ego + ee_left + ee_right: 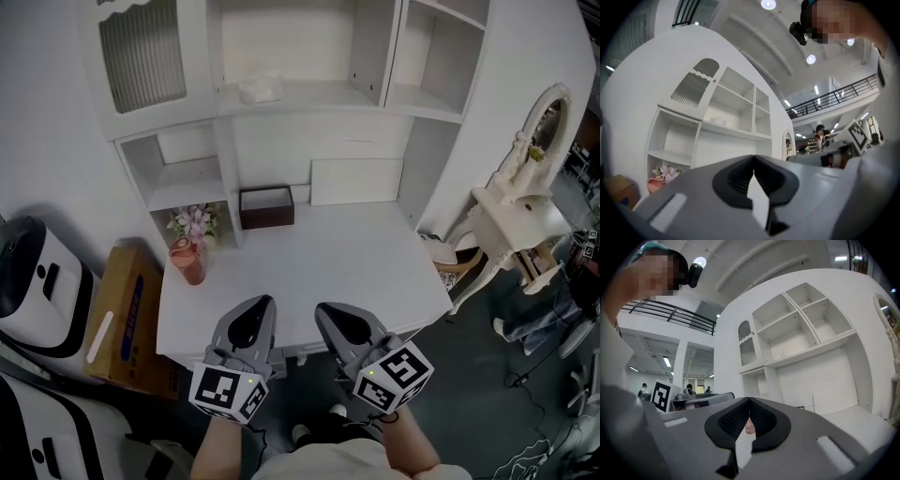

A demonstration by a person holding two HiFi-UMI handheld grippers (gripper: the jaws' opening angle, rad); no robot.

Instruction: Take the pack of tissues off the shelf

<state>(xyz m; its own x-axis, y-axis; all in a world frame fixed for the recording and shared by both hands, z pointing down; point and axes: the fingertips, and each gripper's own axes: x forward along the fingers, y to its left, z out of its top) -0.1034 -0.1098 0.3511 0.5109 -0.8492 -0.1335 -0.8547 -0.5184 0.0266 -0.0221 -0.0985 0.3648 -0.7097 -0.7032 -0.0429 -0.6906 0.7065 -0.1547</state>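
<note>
**While both grippers sit shut at the desk's near edge: contents, largest first**

As seen from the head view, items run as follows.

1. White shelf unit (380,141), against the wall. It has open compartments above and a slatted door (142,56) at upper left.
2. White desk (328,262), built under the unit, its top mostly bare.
3. White dressing stand with oval mirror (539,131), on the floor to the right, clear of the desk.
4. White and black machine (37,281), on the floor at far left.
5. Cardboard box (127,314), between the machine and the desk's left side.
6. White panel (356,181), propped upright against the back wall on the desk.
7. Left gripper (261,302), over the desk's near edge, pointing toward the shelves. Its own view shows the jaws closed tip to tip with nothing between them.
8. Right gripper (324,307), just beside the left, likewise aimed. Its own view shows the jaws pressed together and empty.
9. Dark brown open box (266,206), at the back of the desk, left of the panel.
10. Pack of tissues (260,89), pale, lying on the shelf of the central upper compartment, toward its left. It is well apart from both grippers.
11. Pink flowers (194,223), at the desk's left rear corner.
12. Pink cup (187,263), just in front of the flowers.
</note>
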